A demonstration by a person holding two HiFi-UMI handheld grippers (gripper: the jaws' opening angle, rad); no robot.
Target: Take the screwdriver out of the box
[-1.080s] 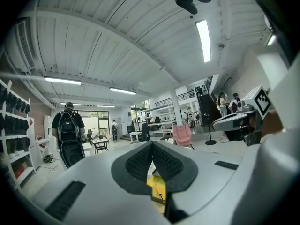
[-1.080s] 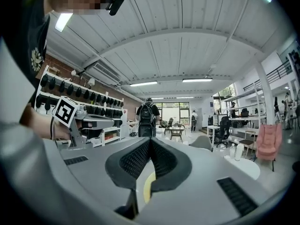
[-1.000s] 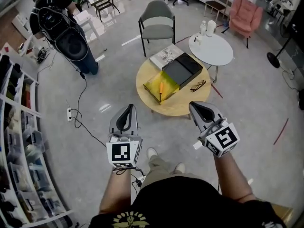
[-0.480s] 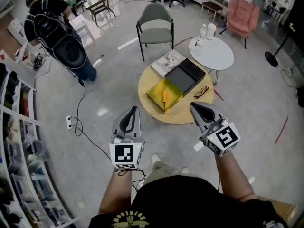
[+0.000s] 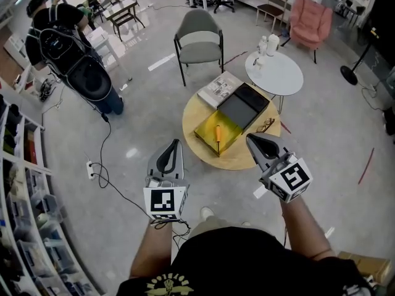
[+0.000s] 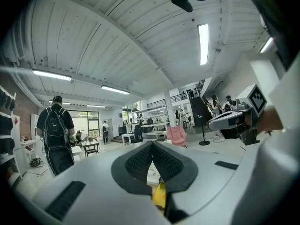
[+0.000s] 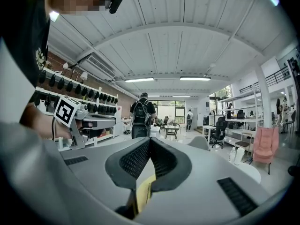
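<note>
The left gripper [image 5: 176, 142] and right gripper [image 5: 250, 138] are held with jaws closed and empty, short of the round table [image 5: 236, 160], where the orange screwdriver [image 5: 217, 132] is seen lying in the open yellow box [image 5: 205, 130] near the tabletop's near edge.

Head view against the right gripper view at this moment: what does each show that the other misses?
Only the head view: the screwdriver lying in the yellow box, and the glasses on the round table. Only the right gripper view: the right gripper with jaws meeting on nothing, and the ceiling lights. Both: the left gripper, the person with the backpack, the pink armchair.
</note>
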